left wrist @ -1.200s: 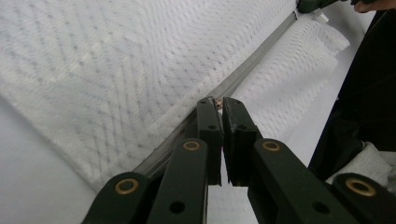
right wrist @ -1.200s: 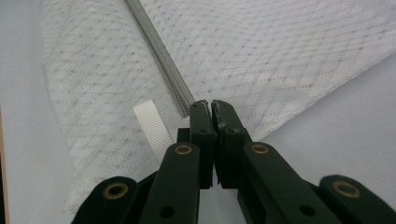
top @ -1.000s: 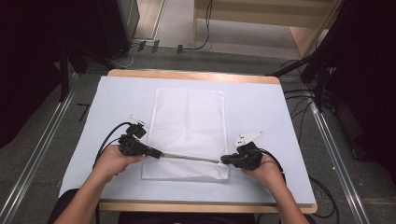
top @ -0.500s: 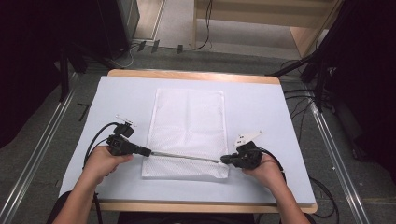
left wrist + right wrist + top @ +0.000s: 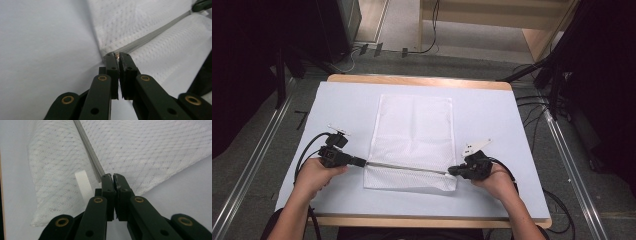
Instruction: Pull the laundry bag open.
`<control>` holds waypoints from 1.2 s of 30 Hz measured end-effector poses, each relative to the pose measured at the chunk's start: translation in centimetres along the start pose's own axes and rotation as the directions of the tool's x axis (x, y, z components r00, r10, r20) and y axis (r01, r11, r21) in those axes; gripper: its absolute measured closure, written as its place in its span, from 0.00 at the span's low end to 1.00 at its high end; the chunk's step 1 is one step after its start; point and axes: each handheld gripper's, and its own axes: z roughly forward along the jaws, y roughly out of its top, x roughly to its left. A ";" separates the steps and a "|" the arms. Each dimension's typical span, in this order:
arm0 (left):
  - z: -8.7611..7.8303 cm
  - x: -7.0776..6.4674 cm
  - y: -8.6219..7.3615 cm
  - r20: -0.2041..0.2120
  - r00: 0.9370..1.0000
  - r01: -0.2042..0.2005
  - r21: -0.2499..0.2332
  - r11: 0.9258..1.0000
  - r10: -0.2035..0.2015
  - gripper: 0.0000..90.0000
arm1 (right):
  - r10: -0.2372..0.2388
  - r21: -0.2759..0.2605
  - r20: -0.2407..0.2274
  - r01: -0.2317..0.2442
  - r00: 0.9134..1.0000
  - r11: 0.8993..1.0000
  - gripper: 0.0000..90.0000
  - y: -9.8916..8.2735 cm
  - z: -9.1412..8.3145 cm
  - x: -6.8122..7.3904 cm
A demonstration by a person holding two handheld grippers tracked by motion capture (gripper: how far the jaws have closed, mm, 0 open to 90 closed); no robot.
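Mesh bag (image 5: pixel 414 135) laid flat mid-tabletop (image 5: pixel 512 130), zipper (image 5: pixel 407 168) across its near end. Judged light, limp, easily bunched; best gripped at zipper ends. Left hand-held gripper (image 5: pixel 118 57) is clamped on the zipper pull (image 5: pixel 116 56) at the bag's left edge; right hand-held gripper (image 5: pixel 111 178) pinched on the zipper's right end.
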 end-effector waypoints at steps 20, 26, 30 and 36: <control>-0.7 0.0 0.0 0.059 0.997 -0.041 -0.103 0.994 0.048 0.75 | 0.014 0.000 -0.034 -0.014 0.999 1.000 0.86 0.4 -0.3 -0.4; -1.2 0.4 0.0 -0.029 0.995 -0.096 -0.150 0.984 0.093 0.67 | 0.057 -0.049 0.003 -0.057 0.998 0.997 0.74 0.4 -1.1 -1.1; -1.5 1.2 -0.2 -0.056 0.996 -0.083 -0.168 0.982 0.075 0.62 | 0.102 -0.072 0.035 -0.100 0.994 0.992 0.66 0.2 -1.7 -1.8; -1.9 2.1 -0.2 -0.086 0.995 -0.071 -0.206 0.976 0.055 0.54 | 0.157 -0.130 0.098 -0.144 0.983 0.981 0.54 -0.3 -2.6 -3.0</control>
